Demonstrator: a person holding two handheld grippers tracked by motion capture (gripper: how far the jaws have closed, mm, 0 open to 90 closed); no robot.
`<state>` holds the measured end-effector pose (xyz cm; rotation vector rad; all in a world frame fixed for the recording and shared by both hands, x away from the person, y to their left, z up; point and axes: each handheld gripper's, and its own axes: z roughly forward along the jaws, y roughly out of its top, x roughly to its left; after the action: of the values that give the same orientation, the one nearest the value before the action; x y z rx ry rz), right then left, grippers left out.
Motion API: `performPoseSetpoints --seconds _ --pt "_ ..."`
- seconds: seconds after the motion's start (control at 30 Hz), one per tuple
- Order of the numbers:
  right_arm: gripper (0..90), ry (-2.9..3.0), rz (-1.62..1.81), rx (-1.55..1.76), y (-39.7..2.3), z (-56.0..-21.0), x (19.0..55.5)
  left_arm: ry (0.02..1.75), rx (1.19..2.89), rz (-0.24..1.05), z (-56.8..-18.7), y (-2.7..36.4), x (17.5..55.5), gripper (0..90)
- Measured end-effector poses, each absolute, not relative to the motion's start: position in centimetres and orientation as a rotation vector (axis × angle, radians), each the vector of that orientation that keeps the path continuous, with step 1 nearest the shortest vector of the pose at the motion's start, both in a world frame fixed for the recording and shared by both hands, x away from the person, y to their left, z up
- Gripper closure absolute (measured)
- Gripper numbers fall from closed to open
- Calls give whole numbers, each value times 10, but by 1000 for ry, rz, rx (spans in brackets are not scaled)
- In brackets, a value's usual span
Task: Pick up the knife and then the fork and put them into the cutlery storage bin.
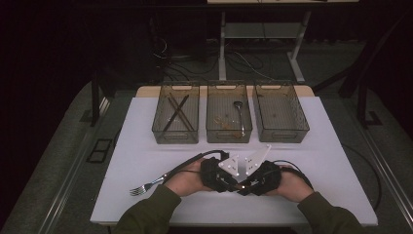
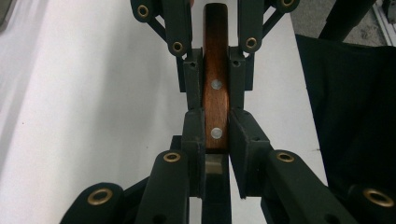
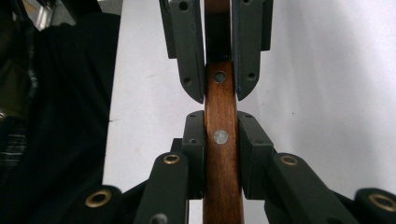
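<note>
A brown wooden handle [image 2: 215, 70] with round metal rivets runs lengthwise between both grippers. In the left gripper view my left gripper [image 2: 216, 116] is shut on it near a rivet, with the right gripper [image 2: 216, 93] facing it from the top. The right gripper view has my right gripper [image 3: 220, 119] clamped on the handle [image 3: 220, 163] too, and the left gripper [image 3: 220, 93] opposite. From above, the left gripper [image 1: 226, 181] and right gripper [image 1: 249, 184] meet tip to tip near the table's front edge. A fork [image 1: 143, 187] sticks out left of the left hand; I cannot tell whether the handle is its own.
Three clear bins stand in a row at the back of the white table [image 1: 316, 161]: the left bin [image 1: 175, 138] holds chopsticks, the middle bin [image 1: 229, 138] a spoon, the right bin [image 1: 282, 136] looks bare. Cables trail from both grippers.
</note>
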<state>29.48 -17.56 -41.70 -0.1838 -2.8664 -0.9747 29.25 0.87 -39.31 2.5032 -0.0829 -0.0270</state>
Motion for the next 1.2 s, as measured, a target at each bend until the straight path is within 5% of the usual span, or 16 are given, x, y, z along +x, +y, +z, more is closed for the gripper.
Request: performPoseSetpoints --seconds 0.1,0.37,0.73,1.2 --pt "753 -2863 -978 -199 -177 -417 295 -82 2499 -11 -393 9 293 754" --pt "753 -2892 -991 -274 -190 -416 301 126 2343 77 -383 41 303 464" --pt "753 -2893 -1114 -499 -226 -400 310 448 2212 214 -390 110 301 247" --pt "753 -2818 -1352 -828 -274 -370 319 669 2141 293 -408 157 292 113"
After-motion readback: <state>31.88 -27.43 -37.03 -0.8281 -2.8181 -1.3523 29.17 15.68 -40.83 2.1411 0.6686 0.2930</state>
